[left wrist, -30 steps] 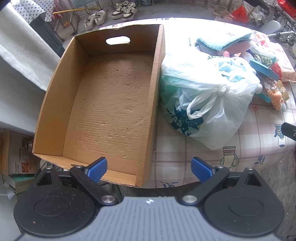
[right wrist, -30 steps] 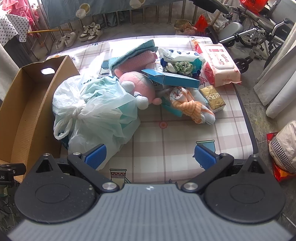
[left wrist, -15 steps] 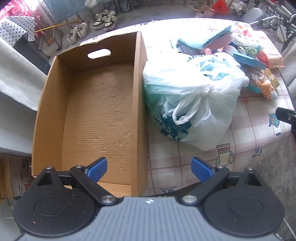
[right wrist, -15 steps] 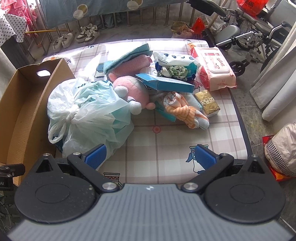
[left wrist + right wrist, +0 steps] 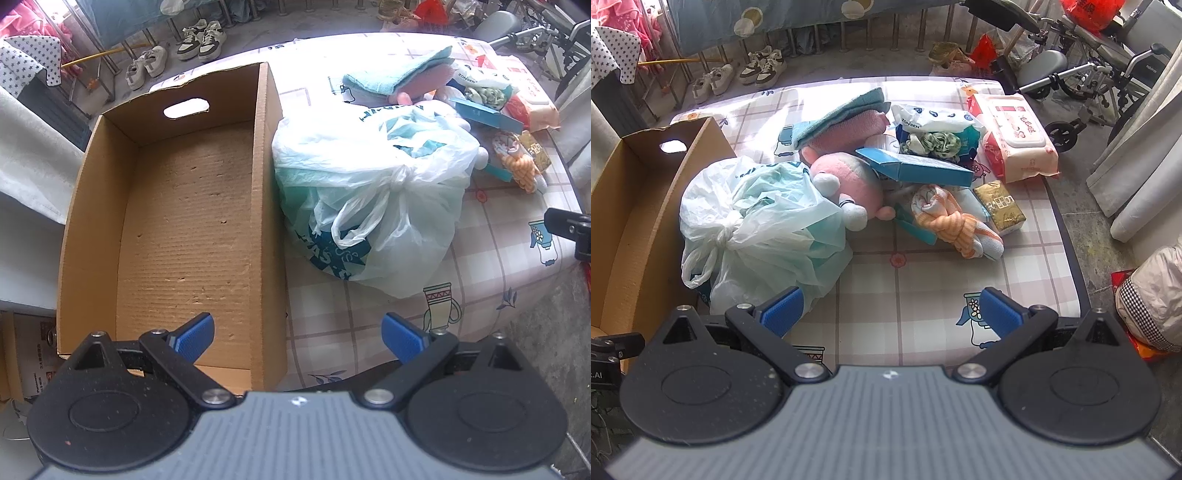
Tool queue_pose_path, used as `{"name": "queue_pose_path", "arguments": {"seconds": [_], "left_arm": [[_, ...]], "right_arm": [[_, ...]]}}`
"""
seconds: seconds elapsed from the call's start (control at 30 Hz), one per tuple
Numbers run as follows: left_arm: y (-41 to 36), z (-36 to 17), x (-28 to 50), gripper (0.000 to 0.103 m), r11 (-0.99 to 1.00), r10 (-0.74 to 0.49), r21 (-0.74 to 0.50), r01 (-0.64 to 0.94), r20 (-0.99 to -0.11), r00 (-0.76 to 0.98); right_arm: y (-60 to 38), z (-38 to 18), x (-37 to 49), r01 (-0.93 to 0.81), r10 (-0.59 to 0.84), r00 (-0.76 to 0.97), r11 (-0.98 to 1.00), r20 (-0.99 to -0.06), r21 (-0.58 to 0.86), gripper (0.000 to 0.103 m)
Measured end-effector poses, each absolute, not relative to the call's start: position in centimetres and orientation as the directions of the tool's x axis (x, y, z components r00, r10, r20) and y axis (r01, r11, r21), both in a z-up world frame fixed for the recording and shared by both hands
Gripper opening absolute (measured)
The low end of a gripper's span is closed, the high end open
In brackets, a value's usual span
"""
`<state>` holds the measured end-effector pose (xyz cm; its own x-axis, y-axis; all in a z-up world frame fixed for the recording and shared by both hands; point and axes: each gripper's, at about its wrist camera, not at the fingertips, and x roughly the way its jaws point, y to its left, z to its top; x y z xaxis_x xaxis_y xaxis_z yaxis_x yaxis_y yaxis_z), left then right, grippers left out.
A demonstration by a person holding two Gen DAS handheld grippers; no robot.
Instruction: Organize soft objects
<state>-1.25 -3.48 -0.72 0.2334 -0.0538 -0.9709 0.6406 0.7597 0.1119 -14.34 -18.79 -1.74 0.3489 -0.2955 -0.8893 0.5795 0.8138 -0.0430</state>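
Note:
An empty cardboard box (image 5: pixel 184 221) (image 5: pixel 631 206) stands at the table's left end. Right beside it lies a knotted white and green plastic bag (image 5: pixel 373 192) (image 5: pixel 757 229). Behind the bag sit a pink plush toy (image 5: pixel 849 184), a folded teal towel (image 5: pixel 838 118) on a pink one, an orange striped cloth bundle (image 5: pixel 956 221), a blue carton (image 5: pixel 916 170) and a pack of wet wipes (image 5: pixel 1015 136). My left gripper (image 5: pixel 297 336) hovers open over the box's near right corner. My right gripper (image 5: pixel 890 314) hangs open above the near table edge, holding nothing.
A checked tablecloth (image 5: pixel 923 288) covers the table. Shoes (image 5: pixel 761 68) and a railing lie beyond the far edge, a wheelchair (image 5: pixel 1089 66) at the back right. Curtains (image 5: pixel 1145 147) and a bag (image 5: pixel 1156 295) stand on the right floor. A gold packet (image 5: pixel 999 205) lies near the wipes.
Both grippers pulled back and rose a little, so the box, bag and pile look smaller and farther. The left view swung right. Nothing on the table moved.

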Motion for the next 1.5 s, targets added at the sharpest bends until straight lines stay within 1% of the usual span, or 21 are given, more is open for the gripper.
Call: {"name": "queue_pose_path", "arguments": {"seconds": [0.77, 1.5], "left_arm": [[-3.2, -0.87, -1.22, 0.098, 0.764, -0.048, 0.113, 0.636, -0.972, 0.23], [-2.94, -0.84, -0.96, 0.098, 0.766, -0.052, 0.108, 0.634, -0.972, 0.228]], "right_arm": [[-18.65, -2.5, -13.79, 0.551, -0.267, 0.341, 0.834, -0.901, -0.039, 0.102], [-18.55, -2.66, -13.48, 0.549, -0.268, 0.341, 0.835, -0.901, -0.041, 0.102]]}}
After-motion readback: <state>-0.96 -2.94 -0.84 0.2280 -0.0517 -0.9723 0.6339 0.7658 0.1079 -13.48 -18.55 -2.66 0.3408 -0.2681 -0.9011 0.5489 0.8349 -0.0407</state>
